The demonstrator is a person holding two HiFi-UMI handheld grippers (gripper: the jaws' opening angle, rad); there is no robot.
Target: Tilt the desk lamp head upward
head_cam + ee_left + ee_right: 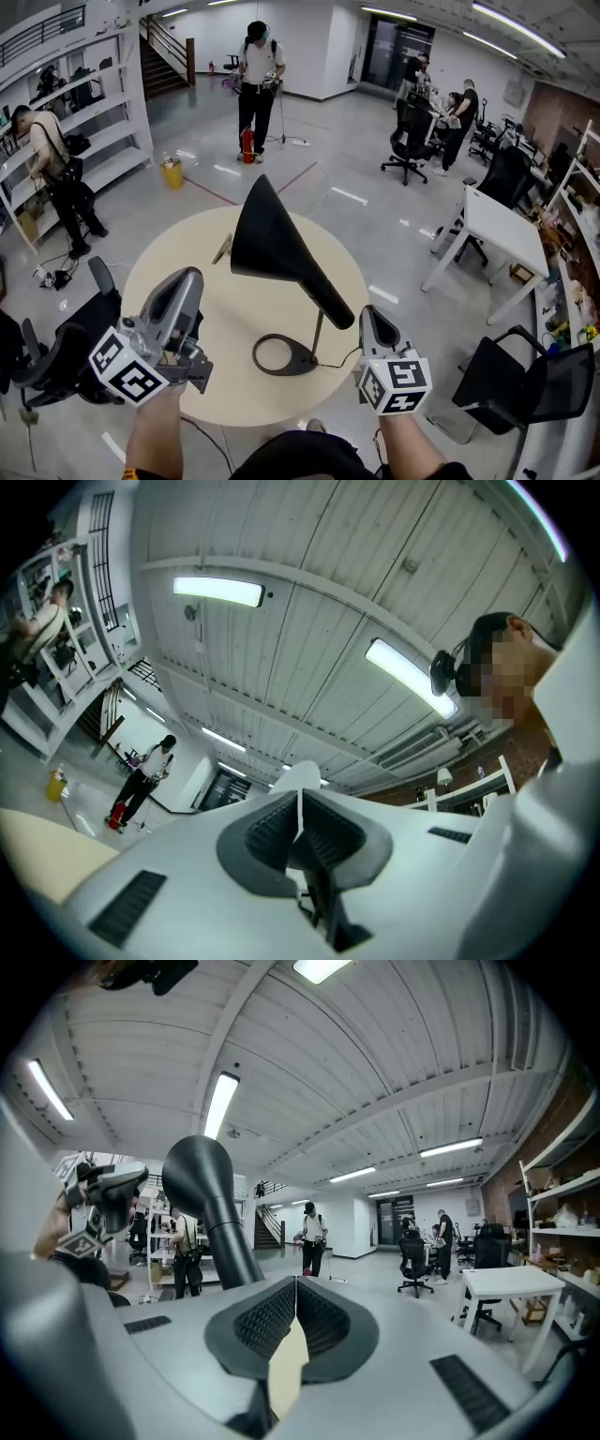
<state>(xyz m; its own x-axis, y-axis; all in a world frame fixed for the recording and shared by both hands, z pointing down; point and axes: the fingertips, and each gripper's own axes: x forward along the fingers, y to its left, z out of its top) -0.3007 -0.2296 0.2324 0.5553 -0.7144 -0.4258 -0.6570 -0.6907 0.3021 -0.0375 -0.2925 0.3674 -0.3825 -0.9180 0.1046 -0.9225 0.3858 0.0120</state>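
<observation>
1. Standing near the middle of a round pale counter, a black desk lamp has a wide cone head, a thin stem and a flat ring base.
2. The cone's wide mouth faces away to the left. Its narrow tail runs down to the stem top, close to the right gripper.
3. The left gripper hovers over the counter's near left edge, apart from the lamp. Its jaws are pressed together with nothing between them.
4. The right gripper's jaws also meet at the tips and hold nothing. Its own view shows the lamp's dark tail rising just ahead to the left.
5. The head looks rigid, smooth and probably slippery, so the pads may slide on the sloping cone.
6. The narrow tail, or the thin rim of the mouth, seems the best place to pinch.
7. The base looks light and the stem slender. The lamp may tip or skid unless the other gripper steadies the ring or stem.
</observation>
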